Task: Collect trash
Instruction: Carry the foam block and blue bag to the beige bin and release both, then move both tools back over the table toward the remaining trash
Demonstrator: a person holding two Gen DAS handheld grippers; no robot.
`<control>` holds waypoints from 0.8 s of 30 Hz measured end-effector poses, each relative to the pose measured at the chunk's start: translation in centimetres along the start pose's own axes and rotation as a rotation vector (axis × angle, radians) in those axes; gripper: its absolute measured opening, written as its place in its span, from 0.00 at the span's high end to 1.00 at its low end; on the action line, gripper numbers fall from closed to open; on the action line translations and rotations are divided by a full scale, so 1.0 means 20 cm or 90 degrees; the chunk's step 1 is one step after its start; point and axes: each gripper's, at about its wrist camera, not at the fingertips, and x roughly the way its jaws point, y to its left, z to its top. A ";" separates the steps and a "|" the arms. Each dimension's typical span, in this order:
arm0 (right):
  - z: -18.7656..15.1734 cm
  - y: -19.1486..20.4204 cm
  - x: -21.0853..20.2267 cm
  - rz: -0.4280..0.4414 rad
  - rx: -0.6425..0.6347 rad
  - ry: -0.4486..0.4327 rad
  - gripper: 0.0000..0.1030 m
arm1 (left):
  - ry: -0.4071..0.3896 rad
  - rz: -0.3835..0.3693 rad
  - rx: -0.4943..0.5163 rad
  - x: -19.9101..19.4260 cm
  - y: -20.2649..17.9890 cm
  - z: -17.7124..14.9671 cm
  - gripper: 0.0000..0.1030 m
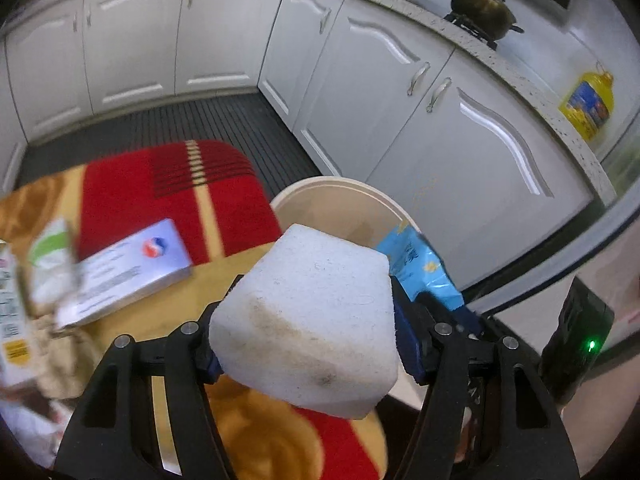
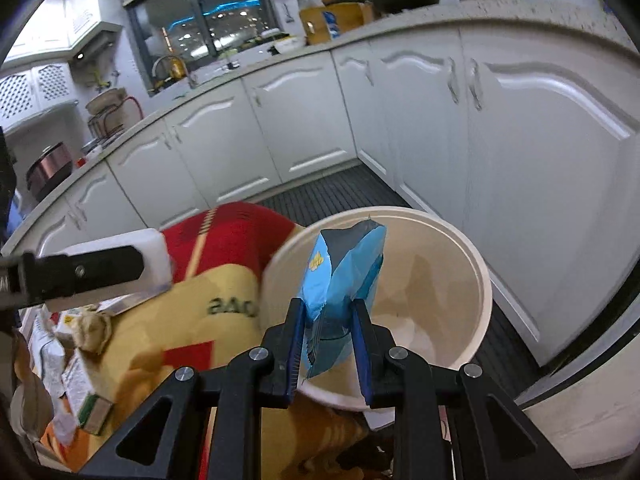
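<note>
Support is a surface draped in a red-and-yellow patterned cloth (image 1: 176, 196); directly on it: flat pale-lilac box (image 1: 132, 272) with red-blue round logo, lying level; white-green carton (image 1: 52, 260) just beside its left end, blurred; more cartons (image 2: 76, 376) and a crumpled beige wad (image 2: 90, 330) clustered at left; cream bucket (image 2: 486, 280) at cloth's edge, base hidden

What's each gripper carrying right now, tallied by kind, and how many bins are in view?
White sponge blocks, in the left gripper: 1
Blue snack wrappers, in the right gripper: 1
Cream bins: 1
Total: 3
</note>
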 end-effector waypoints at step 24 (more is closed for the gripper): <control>-0.13 -0.11 0.06 -0.004 0.052 0.045 0.42 | 0.009 -0.057 -0.046 0.13 0.03 0.03 0.20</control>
